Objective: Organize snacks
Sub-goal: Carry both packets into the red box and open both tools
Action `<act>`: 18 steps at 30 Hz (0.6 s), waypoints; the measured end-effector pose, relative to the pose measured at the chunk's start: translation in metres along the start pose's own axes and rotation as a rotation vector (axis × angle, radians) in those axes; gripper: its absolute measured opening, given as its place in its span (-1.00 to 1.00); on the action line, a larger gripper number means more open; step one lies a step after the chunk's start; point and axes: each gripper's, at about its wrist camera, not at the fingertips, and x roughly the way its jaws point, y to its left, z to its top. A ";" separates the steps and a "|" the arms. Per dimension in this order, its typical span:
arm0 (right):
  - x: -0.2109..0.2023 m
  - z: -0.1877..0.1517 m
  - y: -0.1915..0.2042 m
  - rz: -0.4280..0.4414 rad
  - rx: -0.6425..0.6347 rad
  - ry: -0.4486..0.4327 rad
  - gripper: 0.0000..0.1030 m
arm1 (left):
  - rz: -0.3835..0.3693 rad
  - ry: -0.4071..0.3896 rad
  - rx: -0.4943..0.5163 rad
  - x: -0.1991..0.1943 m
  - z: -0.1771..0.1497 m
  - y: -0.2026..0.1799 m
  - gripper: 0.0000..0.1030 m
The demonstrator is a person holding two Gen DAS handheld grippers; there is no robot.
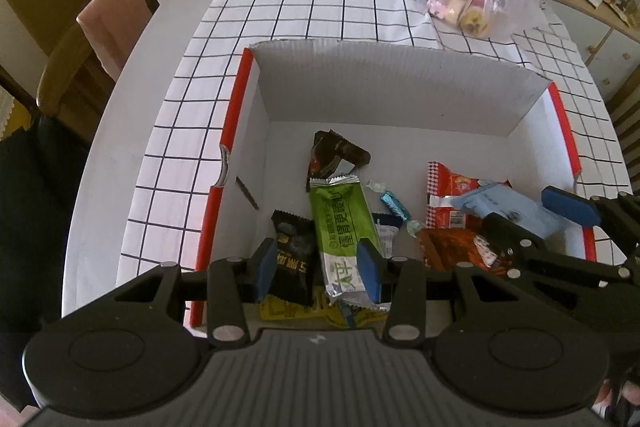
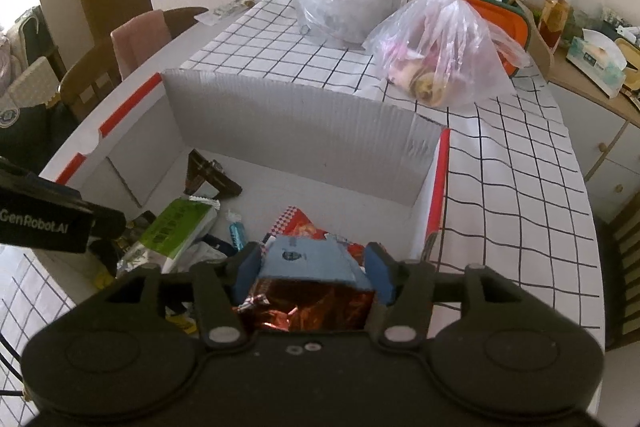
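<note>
Setting: a home dining room. A table (image 2: pixel 520 187) under a white grid-check cloth, wooden chairs (image 1: pixel 80 55) drawn up at its left edge. Past its far right corner a sideboard (image 2: pixel 592 95) cluttered with jars (image 2: pixel 554 15) and a tissue box (image 2: pixel 596 61).

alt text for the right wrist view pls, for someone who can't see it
The right claw hangs over an open white cardboard box of snacks, its blue pads either side of a light blue packet lying on a shiny orange wrapper. A green bar lies left; two clear plastic bags sit beyond on a grid-patterned tablecloth.
</note>
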 end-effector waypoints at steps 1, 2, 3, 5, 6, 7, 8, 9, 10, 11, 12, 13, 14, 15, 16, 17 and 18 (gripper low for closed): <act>-0.003 0.000 0.000 -0.002 0.002 -0.006 0.22 | -0.004 -0.005 -0.001 -0.003 -0.001 0.001 -0.16; -0.006 -0.001 0.001 -0.003 0.003 -0.011 0.23 | -0.009 -0.010 -0.004 -0.005 -0.002 0.001 -0.16; -0.010 -0.001 0.001 -0.003 0.004 -0.016 0.23 | -0.014 -0.013 -0.006 -0.008 -0.003 0.002 -0.16; -0.018 -0.001 0.002 -0.003 0.009 -0.025 0.23 | -0.020 -0.022 -0.001 -0.013 -0.005 0.002 -0.16; -0.022 -0.002 0.002 -0.003 0.014 -0.031 0.24 | -0.024 -0.028 0.003 -0.016 -0.007 0.003 -0.16; -0.027 -0.002 0.003 -0.004 0.022 -0.036 0.24 | -0.031 -0.035 0.006 -0.019 -0.008 0.003 -0.16; -0.031 -0.003 0.003 -0.004 0.027 -0.039 0.26 | -0.040 -0.042 0.009 -0.022 -0.010 0.004 -0.16; -0.037 -0.004 0.004 -0.005 0.034 -0.046 0.32 | -0.047 -0.048 0.012 -0.026 -0.012 0.004 -0.16; -0.042 -0.006 0.005 -0.006 0.040 -0.052 0.35 | -0.052 -0.054 0.016 -0.029 -0.014 0.005 -0.16; -0.047 -0.007 0.006 -0.007 0.041 -0.057 0.36 | -0.060 -0.060 0.020 -0.033 -0.017 0.006 -0.16; -0.053 -0.009 0.008 -0.009 0.040 -0.062 0.36 | -0.067 -0.062 0.023 -0.036 -0.018 0.007 -0.16; -0.057 -0.010 0.010 -0.011 0.041 -0.066 0.36 | -0.074 -0.065 0.027 -0.039 -0.021 0.008 -0.16; -0.062 -0.011 0.012 -0.012 0.044 -0.073 0.37 | -0.082 -0.071 0.030 -0.043 -0.023 0.010 -0.16; -0.068 -0.013 0.014 -0.011 0.051 -0.079 0.38 | -0.088 -0.077 0.032 -0.046 -0.026 0.011 -0.16; -0.072 -0.014 0.015 -0.010 0.057 -0.083 0.38 | -0.092 -0.082 0.035 -0.050 -0.029 0.012 -0.16; -0.077 -0.016 0.017 -0.011 0.063 -0.089 0.40 | -0.097 -0.089 0.039 -0.054 -0.032 0.014 -0.16; -0.082 -0.017 0.018 -0.012 0.067 -0.096 0.44 | -0.103 -0.096 0.044 -0.058 -0.035 0.015 -0.13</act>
